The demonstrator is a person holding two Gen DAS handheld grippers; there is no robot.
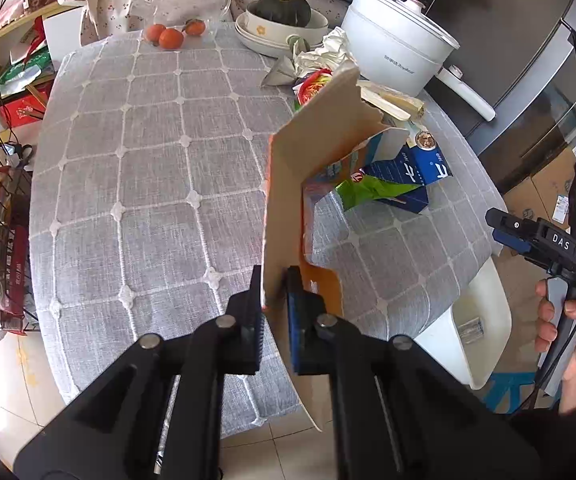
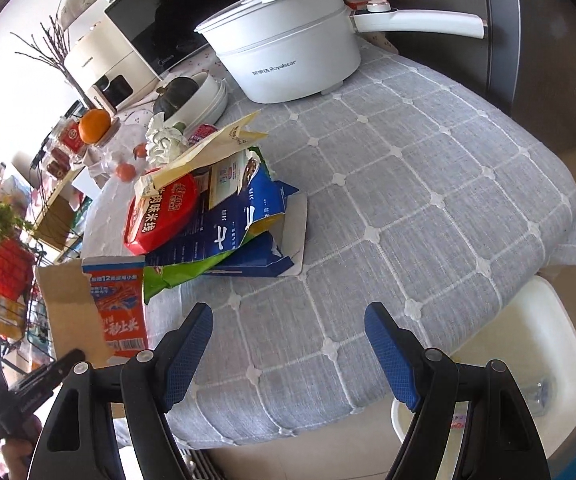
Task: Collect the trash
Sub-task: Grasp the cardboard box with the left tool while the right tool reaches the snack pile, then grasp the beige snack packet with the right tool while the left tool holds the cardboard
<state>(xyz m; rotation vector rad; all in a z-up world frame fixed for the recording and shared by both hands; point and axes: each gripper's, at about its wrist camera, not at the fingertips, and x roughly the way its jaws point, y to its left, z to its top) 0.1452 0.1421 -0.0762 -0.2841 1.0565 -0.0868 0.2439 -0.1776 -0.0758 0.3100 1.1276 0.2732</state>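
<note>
Over the near edge of the table (image 1: 136,168), the left gripper (image 1: 274,300) clamped a torn flat carton (image 1: 307,168), brown inside and orange-printed outside, its pads (image 1: 297,320) pressed on the lower edge. The carton stood upright above the grey checked cloth. The right gripper (image 2: 288,344) hung empty, jaws spread wide, beside the table's corner. More trash (image 2: 216,216), blue, green and red packets, lay heaped near the white pot (image 2: 288,52).
</note>
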